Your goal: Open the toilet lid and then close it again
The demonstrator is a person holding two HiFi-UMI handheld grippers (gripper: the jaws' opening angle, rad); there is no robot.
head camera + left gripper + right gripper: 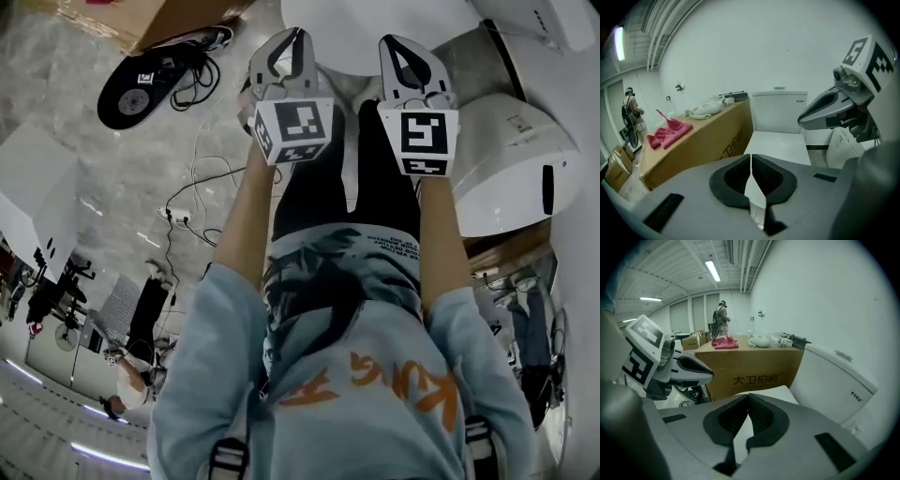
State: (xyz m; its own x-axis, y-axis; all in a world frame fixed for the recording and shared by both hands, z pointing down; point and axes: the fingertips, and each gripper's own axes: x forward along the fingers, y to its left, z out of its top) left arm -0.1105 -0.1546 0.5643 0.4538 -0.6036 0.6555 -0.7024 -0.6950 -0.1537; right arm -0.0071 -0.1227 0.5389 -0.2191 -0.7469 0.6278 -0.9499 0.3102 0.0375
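Now both empty: left gripper jaws pressed together, right gripper jaws same, held side by side. Flat white toilet lid down, just ahead of jaws, in front of white tank. Beside toilet, brown cardboard box w/ print "大卫伯爵". Tank's small label too tiny to read.

A big cardboard box stands along the white wall. A crumpled red cloth lies on top of it, with a white bundle further along. Past the box's far end stands a person, with smaller cartons nearby. On the floor beside the box are a round black device and loose cables.
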